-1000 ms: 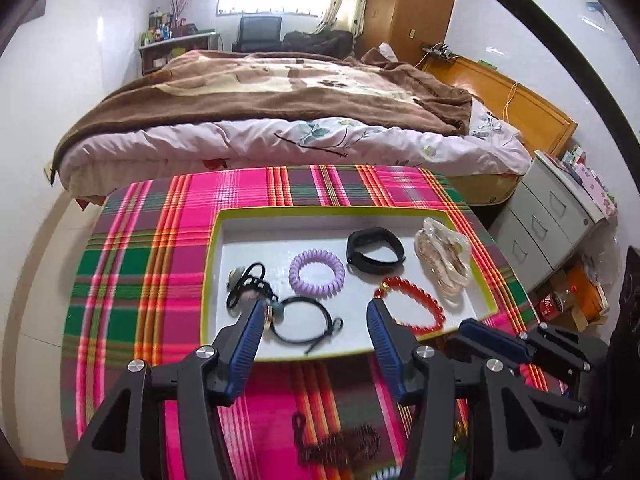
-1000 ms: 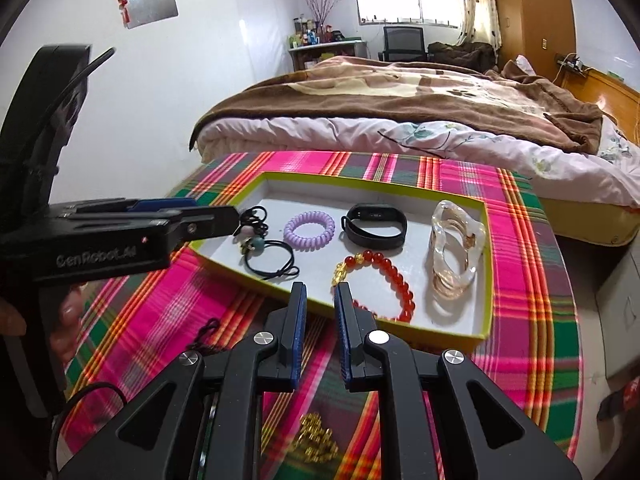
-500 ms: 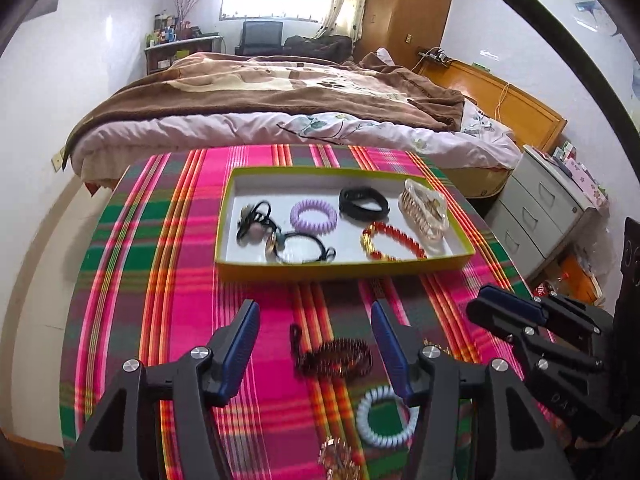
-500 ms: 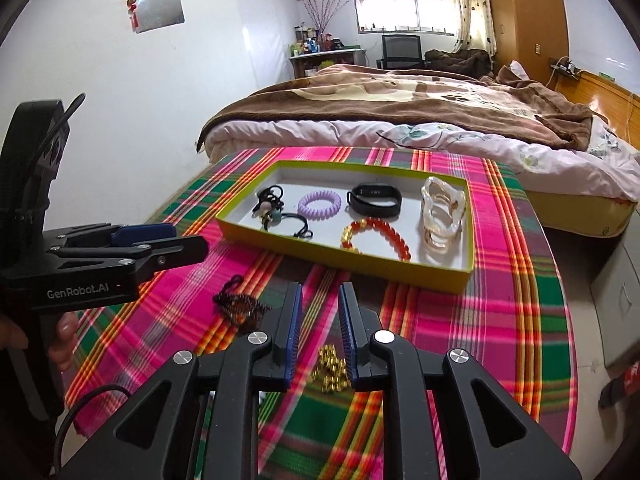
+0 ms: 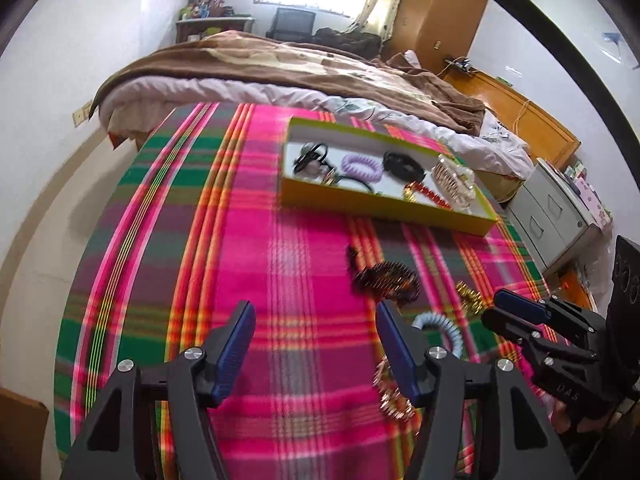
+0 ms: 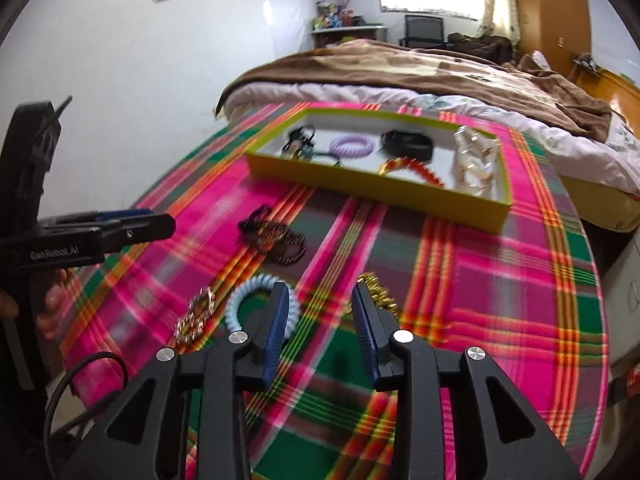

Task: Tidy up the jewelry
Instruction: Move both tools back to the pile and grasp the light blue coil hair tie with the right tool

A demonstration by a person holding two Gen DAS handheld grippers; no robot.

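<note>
On the desk: a plaid cloth point(image 6: 500, 280) in pink, green and orange is covering the whole surface that I am working over.
Tray position: a yellow-green tray point(image 6: 384, 192) with a white floor is sitting at the far side of the desk, near the bed point(image 6: 440, 72).
Tray contents: black hair ties point(image 6: 298, 140), a purple coil hair tie point(image 6: 350, 146), a black band point(image 6: 406, 142), a red bead bracelet point(image 6: 416, 170) and a clear claw clip point(image 6: 476, 160) are lying in it, in a row from left to right.
Loose items: a dark bead bracelet point(image 6: 276, 238), a pale blue coil hair tie point(image 6: 248, 300), a gold ornament point(image 6: 198, 314) and a gold chain piece point(image 6: 378, 292) are lying on the cloth, on my side of the tray.
Left hand-held gripper point(image 5: 316, 344): I am pointing it down at bare cloth; its jaws are opening and nothing is sitting between them. The dark bead bracelet and the pale blue coil are lying just right of its right finger.
Right hand-held gripper point(image 6: 320, 320): I am pointing it down at the cloth; its jaws are opening with only cloth between them. The pale blue coil is showing just beside its left finger and the gold chain piece just beside its right finger; whether either is touching a finger, I cannot tell.
Image quality: both views are blurring slightly.
</note>
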